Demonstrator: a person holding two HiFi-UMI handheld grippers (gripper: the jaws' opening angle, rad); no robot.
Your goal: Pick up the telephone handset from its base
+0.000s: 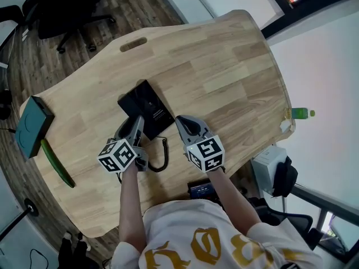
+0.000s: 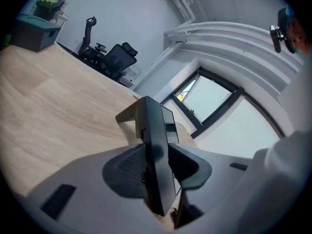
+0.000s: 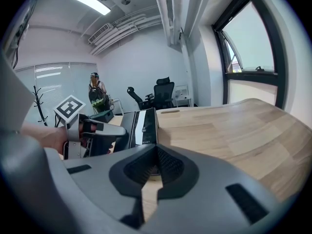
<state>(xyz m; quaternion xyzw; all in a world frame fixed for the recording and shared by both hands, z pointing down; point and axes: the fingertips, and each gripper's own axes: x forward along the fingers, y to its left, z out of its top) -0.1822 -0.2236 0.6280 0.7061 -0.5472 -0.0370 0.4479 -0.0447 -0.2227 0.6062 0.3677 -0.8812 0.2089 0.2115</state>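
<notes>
A flat black telephone (image 1: 147, 109) lies on the wooden table (image 1: 224, 77), and its coiled cord (image 1: 163, 157) runs toward me. My left gripper (image 1: 132, 129) is at the phone's near left edge, on the handset side. In the left gripper view a black slab of the telephone (image 2: 155, 130) stands edge-on between the jaws of the left gripper (image 2: 155, 149). The jaws are spread wide around it, with a thin gap at the right pad. My right gripper (image 1: 187, 125) rests shut and empty just right of the phone. Its pads meet at the tip of the right gripper (image 3: 156, 149), with the telephone (image 3: 140, 126) ahead to the left.
A teal box (image 1: 32, 125) and a long green object (image 1: 56, 162) lie at the table's left end. The table has a slot (image 1: 133, 43) at its far side. A green bottle (image 1: 300, 114) sits past the right edge. Office chairs (image 1: 72, 7) stand beyond.
</notes>
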